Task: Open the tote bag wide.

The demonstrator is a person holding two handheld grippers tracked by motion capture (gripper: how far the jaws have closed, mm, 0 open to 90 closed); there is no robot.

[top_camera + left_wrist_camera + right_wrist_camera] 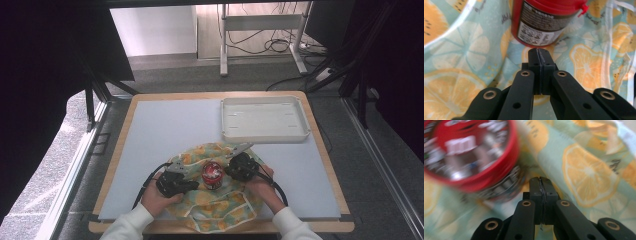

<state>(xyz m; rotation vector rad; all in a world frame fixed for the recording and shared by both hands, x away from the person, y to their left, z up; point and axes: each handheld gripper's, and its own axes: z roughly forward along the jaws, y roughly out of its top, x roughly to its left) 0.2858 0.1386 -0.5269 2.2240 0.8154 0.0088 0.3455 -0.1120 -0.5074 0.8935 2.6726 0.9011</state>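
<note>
A red can (212, 174) stands on a fruit-print cloth (220, 207) between the left tool (186, 176) and right tool (234, 165), both pressed together, empty.

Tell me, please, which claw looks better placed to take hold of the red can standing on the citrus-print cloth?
Probably the left claw: its shut tips sit right at the foot of the red can, label side facing it. The right claw, also shut, points past the can onto the cloth. Either must open first.
</note>
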